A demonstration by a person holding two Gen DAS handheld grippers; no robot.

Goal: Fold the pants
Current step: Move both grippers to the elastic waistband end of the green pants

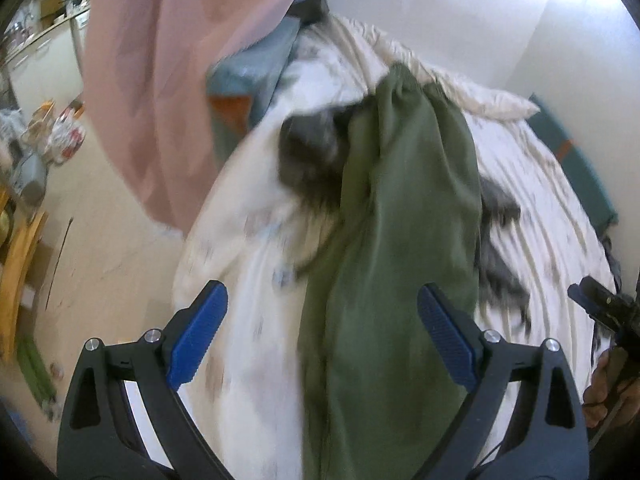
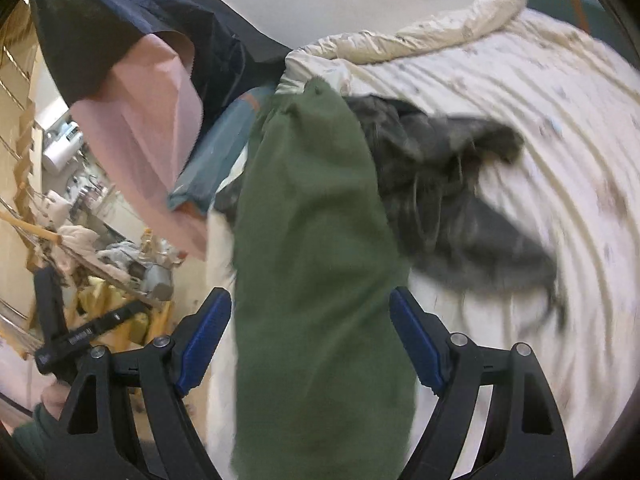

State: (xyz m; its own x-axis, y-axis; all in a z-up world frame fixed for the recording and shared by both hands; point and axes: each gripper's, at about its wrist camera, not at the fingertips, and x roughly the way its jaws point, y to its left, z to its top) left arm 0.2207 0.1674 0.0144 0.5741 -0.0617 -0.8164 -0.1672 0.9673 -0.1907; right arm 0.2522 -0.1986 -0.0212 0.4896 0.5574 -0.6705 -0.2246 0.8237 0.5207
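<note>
Green pants lie on the white bedsheet, folded lengthwise into one long strip that runs away from me. My left gripper hovers above the near part of the strip, open, its blue pads wide apart and touching nothing. In the right wrist view the same pants fill the middle. My right gripper stands open over them, the strip seen between its pads, with no grip visible. The right gripper also shows at the left wrist view's right edge, held by a hand.
A dark grey garment lies crumpled on the sheet just right of the pants. A cream quilt is bunched at the far end by the wall. Pink cloth hangs at left over a teal cushion. Clutter covers the floor left of the bed.
</note>
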